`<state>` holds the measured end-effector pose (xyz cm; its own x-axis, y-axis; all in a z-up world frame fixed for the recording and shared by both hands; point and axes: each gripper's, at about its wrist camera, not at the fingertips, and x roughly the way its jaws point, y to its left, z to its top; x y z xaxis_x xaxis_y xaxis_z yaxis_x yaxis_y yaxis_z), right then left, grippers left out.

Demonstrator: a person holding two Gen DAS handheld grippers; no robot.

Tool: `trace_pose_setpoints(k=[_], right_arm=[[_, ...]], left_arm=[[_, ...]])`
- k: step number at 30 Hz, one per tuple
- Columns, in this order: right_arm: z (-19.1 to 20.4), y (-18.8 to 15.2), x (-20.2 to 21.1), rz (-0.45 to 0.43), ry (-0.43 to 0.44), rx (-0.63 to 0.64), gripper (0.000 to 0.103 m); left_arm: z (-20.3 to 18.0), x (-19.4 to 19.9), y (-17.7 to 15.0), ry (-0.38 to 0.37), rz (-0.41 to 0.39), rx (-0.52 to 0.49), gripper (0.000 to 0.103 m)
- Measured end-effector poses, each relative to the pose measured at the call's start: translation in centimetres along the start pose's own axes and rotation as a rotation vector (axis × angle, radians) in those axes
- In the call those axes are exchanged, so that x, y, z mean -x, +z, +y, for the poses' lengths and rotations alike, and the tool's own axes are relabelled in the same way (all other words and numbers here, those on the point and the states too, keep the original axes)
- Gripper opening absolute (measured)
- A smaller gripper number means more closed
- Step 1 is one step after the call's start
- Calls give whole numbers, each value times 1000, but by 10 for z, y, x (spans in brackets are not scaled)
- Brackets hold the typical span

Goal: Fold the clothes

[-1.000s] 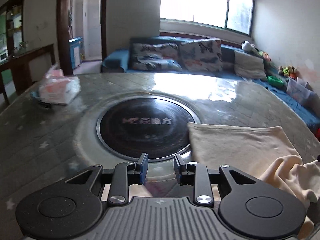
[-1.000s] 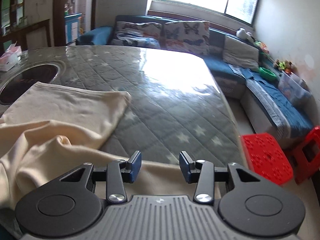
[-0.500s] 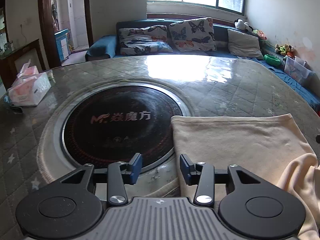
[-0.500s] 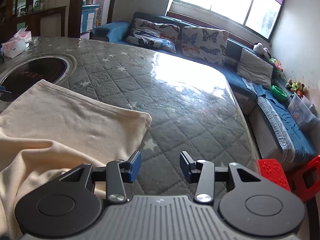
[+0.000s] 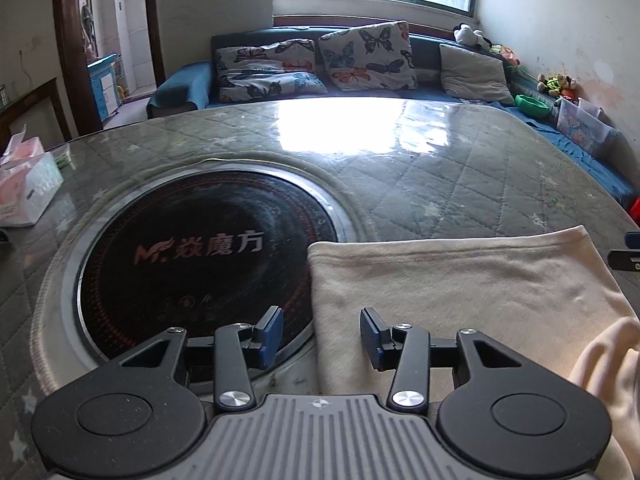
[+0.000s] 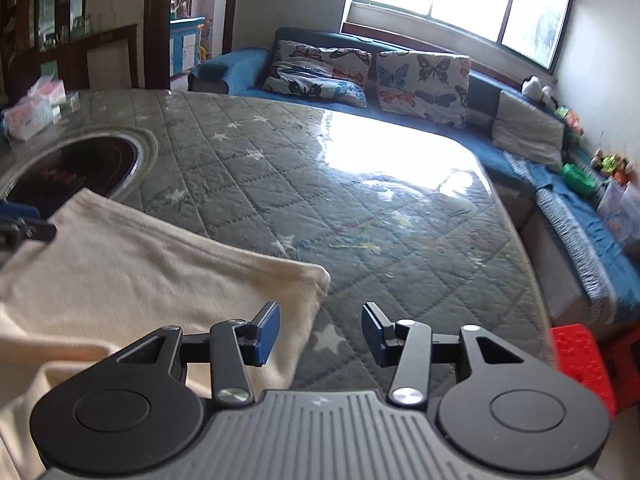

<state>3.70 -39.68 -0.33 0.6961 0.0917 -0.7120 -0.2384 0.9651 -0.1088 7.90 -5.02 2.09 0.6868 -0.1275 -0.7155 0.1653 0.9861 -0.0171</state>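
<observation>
My left gripper hangs low over the table with its jaws spread apart and nothing between them; its left finger sits above the rim of the round black cooktop set into the table, its right finger above the near left part of the cream garment. That garment lies flat on the quilted, star-patterned cover, its left edge overlapping the cooktop's rim, its hemmed far edge running straight across, and a looser fold bunches up at my lower right. On my right gripper the jaws also stand apart and empty, straddling the garment's right edge: the left finger is over cloth, the right one over bare cover, with the far right corner of the cloth just ahead. At the left edge of that view I can see the tip of the other gripper over the cloth. A tissue pack sits at the far left of the table, well apart from the garment, and a sofa with butterfly cushions stands beyond.
</observation>
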Motion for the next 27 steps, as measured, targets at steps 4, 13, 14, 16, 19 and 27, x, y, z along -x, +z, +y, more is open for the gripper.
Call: trace_pose_setpoints(k=[4, 13, 14, 16, 19, 27], right_arm=[[-8, 5, -11, 12, 26, -33, 46], [-10, 7, -30, 38, 62, -81, 41], [-11, 7, -32, 40, 65, -85, 41], [-11, 8, -35, 45, 71, -95, 40], [-12, 8, -40, 52, 78, -109, 40], [-18, 8, -43, 57, 76, -134, 41]], left_arm=[[2, -9, 7, -12, 3, 9, 46], [5, -21, 16, -35, 9, 18, 44], [5, -22, 17, -39, 10, 19, 42], [4, -23, 17, -45, 12, 16, 37], [2, -23, 19, -52, 13, 8, 29], [-4, -23, 20, -43, 10, -29, 14]])
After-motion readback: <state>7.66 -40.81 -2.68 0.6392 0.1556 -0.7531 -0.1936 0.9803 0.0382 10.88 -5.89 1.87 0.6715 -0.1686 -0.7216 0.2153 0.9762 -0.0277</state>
